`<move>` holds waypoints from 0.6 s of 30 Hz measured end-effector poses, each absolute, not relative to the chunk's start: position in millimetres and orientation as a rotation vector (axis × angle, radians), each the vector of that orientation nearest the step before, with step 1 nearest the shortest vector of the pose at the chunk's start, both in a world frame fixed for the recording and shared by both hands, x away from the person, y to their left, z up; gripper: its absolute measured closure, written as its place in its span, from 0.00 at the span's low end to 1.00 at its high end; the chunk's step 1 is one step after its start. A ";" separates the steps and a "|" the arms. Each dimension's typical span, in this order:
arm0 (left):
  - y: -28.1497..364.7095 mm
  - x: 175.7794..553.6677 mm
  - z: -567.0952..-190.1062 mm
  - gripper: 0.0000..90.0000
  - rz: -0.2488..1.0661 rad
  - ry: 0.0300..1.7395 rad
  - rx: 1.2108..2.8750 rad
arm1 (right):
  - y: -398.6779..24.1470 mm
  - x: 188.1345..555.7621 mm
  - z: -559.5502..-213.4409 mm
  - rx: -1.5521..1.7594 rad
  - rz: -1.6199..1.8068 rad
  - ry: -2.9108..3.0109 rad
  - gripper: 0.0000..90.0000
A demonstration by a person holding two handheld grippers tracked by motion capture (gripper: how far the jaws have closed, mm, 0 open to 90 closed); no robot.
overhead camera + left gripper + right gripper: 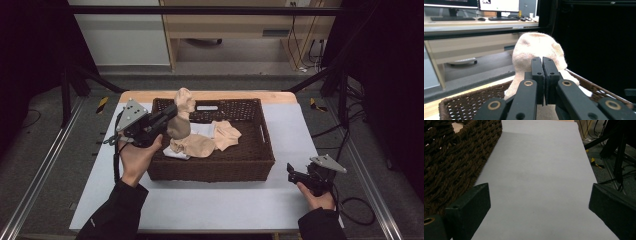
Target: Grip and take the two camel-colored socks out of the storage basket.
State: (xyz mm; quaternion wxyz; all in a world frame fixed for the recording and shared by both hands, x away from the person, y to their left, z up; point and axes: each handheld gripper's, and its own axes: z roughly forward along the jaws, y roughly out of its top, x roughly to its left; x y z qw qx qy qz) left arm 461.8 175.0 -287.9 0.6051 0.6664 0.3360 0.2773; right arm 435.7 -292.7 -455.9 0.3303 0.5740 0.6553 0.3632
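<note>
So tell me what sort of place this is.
Probably a lab or office workroom set up for recording. The table sits inside a black metal frame with cables trailing on the floor, and a desk with a keyboard and monitors stands behind it.

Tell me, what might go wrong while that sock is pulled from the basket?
The left gripper pinches only a small fold of the beige sock, so it might slip free. Its lower end hangs against the other socks and could drag one over the basket rim.
</note>
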 end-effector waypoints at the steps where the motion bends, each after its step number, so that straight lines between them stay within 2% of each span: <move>1: 175.1 458.7 -286.2 0.98 0.641 0.769 1.541 | -292.6 435.5 -455.8 1.505 0.950 1.712 0.05; 10: 178.0 422.0 -278.5 0.98 0.633 0.691 1.576 | -292.6 434.9 -455.4 1.502 0.950 1.712 0.05; 18: 185.1 395.2 -289.3 0.98 0.601 0.664 1.596 | -292.1 434.6 -455.5 1.502 0.950 1.719 0.05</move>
